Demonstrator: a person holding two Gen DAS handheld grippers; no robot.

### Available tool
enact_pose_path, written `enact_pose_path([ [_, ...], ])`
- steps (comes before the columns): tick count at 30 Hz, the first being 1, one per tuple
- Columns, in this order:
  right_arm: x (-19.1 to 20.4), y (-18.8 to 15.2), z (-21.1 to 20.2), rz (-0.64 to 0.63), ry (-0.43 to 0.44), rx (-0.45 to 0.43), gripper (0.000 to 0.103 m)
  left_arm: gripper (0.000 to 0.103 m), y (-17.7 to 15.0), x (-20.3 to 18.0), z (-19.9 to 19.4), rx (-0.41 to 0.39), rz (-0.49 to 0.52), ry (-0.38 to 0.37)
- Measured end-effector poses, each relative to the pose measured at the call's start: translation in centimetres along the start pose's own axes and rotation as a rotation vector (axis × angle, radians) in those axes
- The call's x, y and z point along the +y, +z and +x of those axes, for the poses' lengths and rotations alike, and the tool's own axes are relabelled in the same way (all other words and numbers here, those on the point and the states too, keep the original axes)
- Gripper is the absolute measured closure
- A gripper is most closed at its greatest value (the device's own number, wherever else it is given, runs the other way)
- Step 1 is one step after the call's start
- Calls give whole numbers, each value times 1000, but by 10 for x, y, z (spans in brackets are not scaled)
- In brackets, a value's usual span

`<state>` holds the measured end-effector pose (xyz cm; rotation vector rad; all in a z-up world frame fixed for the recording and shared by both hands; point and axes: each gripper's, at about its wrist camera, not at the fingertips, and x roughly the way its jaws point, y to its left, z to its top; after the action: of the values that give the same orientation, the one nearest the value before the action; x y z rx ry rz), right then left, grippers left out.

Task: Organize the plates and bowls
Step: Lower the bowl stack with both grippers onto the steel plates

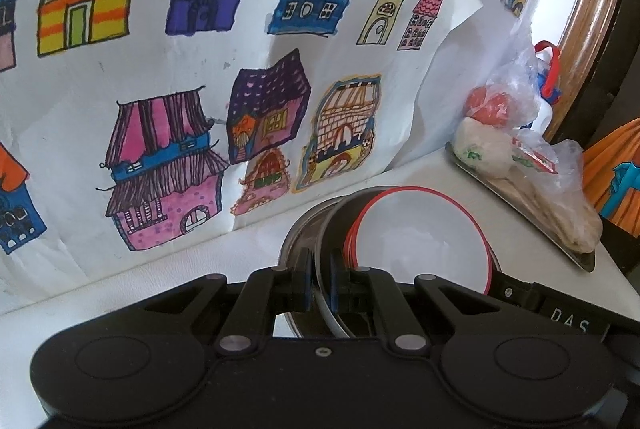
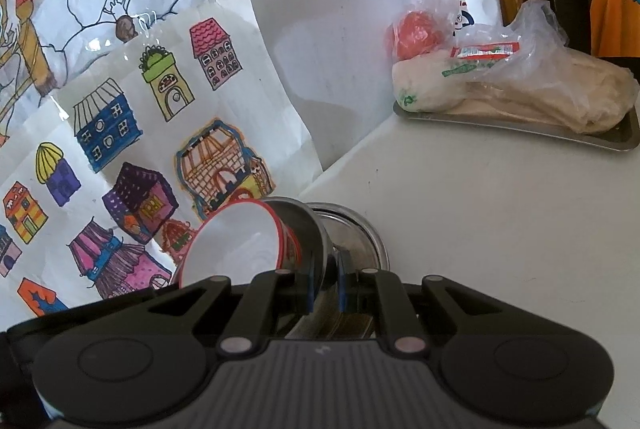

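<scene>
- The left tool [image 1: 320, 279] is pinched shut on the thin rim of a metal bowl [image 1: 332, 229].
- The right tool [image 2: 325, 283] is pinched shut on the rim of the same metal bowl [image 2: 310, 229], from the other side.
- A white bowl with a red rim [image 1: 420, 233] sits inside the metal bowl. It shows in the right view too [image 2: 236, 245].
- Both bowls are tilted, so their open sides face toward the wall.
- Behind them is a second metal bowl [image 2: 360, 233]. It sits on the white worktop [image 2: 500, 229], close to the wall.
- I think the stacked pair is being put down into that second bowl. I cannot tell if they touch yet.
- So some of the job looks done: two bowls are already nested together.
- What is left: set the pair down flat and let go.
- No plates show in these pictures, so I cannot tell how the plates are going.
- On the wall hangs a drawing of colourful houses [image 1: 168, 69].
- Off to the right is a metal tray [image 2: 560, 133] with food in plastic bags [image 2: 540, 69], well apart from the bowls.
</scene>
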<state>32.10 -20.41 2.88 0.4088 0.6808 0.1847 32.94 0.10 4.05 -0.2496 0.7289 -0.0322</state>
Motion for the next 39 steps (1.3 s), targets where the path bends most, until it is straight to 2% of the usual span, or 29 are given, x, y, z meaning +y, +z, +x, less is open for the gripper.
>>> enact_pose_path([
  [39,-5,1,8,22,1,16,91,97,5,-3,10,-3,21,12],
])
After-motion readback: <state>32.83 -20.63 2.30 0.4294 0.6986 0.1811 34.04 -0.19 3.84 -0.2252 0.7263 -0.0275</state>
